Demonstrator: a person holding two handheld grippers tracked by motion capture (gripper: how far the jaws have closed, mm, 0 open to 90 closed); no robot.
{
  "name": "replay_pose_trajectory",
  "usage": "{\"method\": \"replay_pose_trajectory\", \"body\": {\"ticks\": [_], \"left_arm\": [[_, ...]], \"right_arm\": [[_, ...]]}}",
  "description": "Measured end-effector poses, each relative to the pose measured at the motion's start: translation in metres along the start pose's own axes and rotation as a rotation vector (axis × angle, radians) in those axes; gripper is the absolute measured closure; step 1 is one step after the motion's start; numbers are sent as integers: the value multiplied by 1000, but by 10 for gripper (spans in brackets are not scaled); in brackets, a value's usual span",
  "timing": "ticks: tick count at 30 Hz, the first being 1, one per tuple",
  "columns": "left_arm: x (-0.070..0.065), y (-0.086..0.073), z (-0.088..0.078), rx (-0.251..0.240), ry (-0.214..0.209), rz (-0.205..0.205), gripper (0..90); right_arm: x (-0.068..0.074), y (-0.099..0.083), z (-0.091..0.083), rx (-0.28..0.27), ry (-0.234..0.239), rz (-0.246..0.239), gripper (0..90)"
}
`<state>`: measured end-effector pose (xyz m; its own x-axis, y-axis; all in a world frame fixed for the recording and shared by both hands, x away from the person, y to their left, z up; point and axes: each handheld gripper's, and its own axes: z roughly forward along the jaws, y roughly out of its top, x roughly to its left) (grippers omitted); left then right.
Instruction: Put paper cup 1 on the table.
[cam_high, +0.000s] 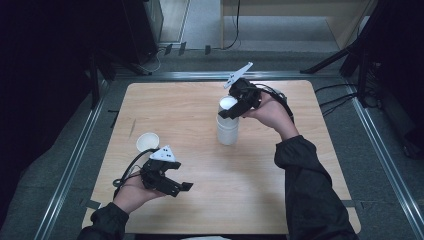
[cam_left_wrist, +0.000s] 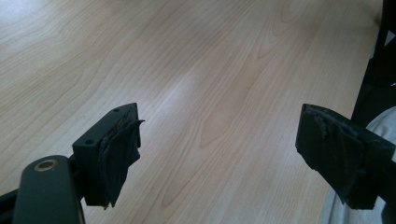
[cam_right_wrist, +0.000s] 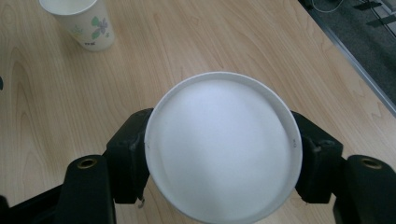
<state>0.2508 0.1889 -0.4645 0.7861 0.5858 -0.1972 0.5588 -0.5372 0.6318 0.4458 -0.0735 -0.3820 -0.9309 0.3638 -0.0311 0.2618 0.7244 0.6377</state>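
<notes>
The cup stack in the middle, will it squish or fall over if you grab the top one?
The cup stack is tall and narrow, so a sideways tug could tip it. The cups look like thin paper, probably light and easy to squash. The right gripper clamps the top cup on both sides.

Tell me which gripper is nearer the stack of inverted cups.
Right. The right gripper is clamped on the top of the cup stack; the left gripper hovers open, well short of it.

From my high view, light is falling from above onto the surface (cam_high: 200, 115), and the room around it is staying very dark. Small soft shadows are lying under things. In my left gripper view, a pale shine is running across the wood (cam_left_wrist: 187, 88). In my right gripper view, the white cup top (cam_right_wrist: 223, 147) is glowing bright, and its near edge is looking soft.
</notes>
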Motion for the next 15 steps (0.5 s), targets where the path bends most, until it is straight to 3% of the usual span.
{"method": "replay_pose_trajectory", "body": {"ticks": [10,15], "left_arm": [[-1,1,1,-9,3,6,142],[0,8,10,-14,4,13,147]], "right_arm": [[-4,-5,6,24,2,-4,313],[-3,-4,3,16,-2,0,330]]}}
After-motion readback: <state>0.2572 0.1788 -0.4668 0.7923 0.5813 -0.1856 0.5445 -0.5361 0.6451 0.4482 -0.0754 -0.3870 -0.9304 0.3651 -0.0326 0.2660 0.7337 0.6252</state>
